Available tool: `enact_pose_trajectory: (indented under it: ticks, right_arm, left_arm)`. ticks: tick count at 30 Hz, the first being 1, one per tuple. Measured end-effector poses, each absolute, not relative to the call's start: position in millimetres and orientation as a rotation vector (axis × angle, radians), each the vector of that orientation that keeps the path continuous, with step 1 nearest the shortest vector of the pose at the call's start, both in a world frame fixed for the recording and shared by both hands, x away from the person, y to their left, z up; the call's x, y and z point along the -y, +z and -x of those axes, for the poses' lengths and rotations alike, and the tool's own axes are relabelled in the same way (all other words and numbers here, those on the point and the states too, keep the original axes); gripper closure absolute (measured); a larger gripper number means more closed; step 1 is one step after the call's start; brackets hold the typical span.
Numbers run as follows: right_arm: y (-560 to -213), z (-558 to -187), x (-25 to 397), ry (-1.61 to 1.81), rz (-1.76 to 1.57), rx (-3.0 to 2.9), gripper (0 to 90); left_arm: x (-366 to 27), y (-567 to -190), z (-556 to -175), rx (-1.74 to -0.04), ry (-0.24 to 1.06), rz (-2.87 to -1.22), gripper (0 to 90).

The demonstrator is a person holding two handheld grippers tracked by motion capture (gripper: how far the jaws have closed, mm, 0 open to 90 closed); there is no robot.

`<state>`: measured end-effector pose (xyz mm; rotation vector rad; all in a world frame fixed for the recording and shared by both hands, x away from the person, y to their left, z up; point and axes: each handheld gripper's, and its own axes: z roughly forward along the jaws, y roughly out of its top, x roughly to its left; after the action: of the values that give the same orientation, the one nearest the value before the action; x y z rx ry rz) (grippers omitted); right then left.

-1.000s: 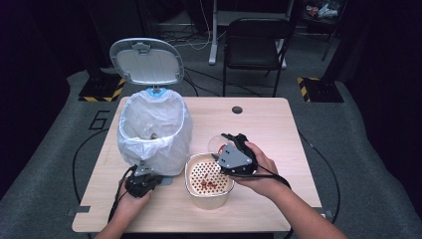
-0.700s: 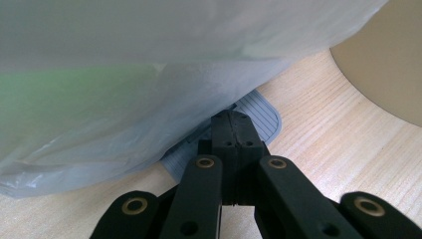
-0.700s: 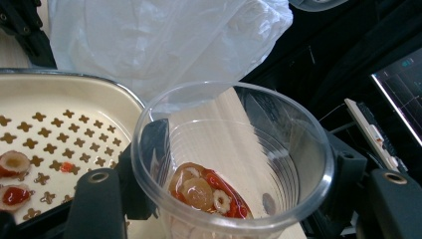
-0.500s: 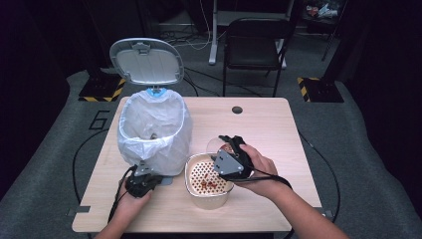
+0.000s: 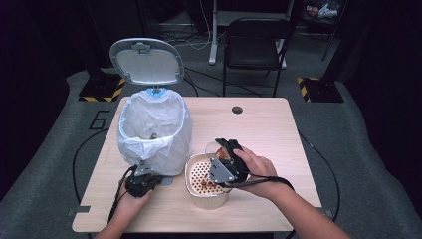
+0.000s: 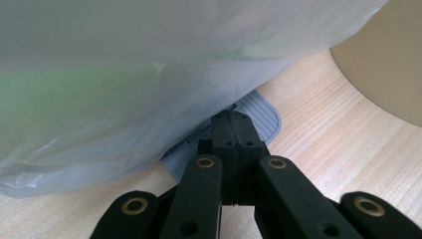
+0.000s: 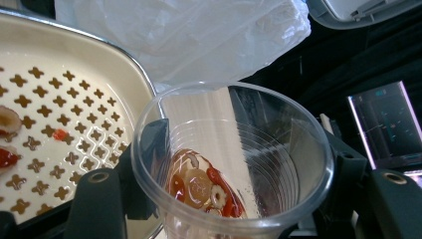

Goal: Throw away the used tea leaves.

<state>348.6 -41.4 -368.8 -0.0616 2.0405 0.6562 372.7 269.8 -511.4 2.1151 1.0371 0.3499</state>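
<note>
A clear plastic cup with red and tan food scraps at its bottom sits between the jaws of my right gripper, which is shut on it. In the high view that gripper holds the cup over the far edge of a cream strainer bowl holding a few scraps. The bowl's perforated floor has cross-shaped holes. My left gripper is shut, with its tips on the grey pedal of a bag-lined bin. The high view places this gripper at the bin's foot.
The bin's lid stands open behind it, and its white bag bulges over the pedal. The wooden table has a small round hole at the back. A black chair stands beyond the table.
My right gripper has shifted slightly left and nearer with the cup, further over the strainer bowl. The left gripper stays at the pedal.
</note>
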Motion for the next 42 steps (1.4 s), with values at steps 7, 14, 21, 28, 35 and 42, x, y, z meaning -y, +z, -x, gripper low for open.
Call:
enact_pose_trajectory:
  ticks: [7, 14, 21, 28, 35, 42]
  right_arm:
    - [-372, -346, 39, 0.608, 0.105, -2.022, 33.0]
    - [-373, -343, 37, 0.566, 0.149, -1.997, 33.0]
    - [-375, -342, 35, 0.517, 0.205, -1.984, 33.0]
    - [-377, -340, 34, 0.481, 0.237, -1.963, 33.0]
    - [-382, -338, 32, 0.451, 0.266, -1.919, 33.1]
    - [-391, -334, 31, 0.378, 0.335, -1.824, 33.1]
  left_arm:
    - [-270, -511, -373, -1.037, 0.352, -2.115, 90.0]
    - [-270, -511, -373, -1.038, 0.351, -2.115, 90.0]
    - [-270, -511, -373, -1.037, 0.353, -2.116, 90.0]
    - [-270, -511, -373, -1.036, 0.353, -2.117, 90.0]
    - [-270, -511, -373, -1.034, 0.354, -2.122, 90.0]
    - [-270, -511, -373, -1.034, 0.346, -2.123, 90.0]
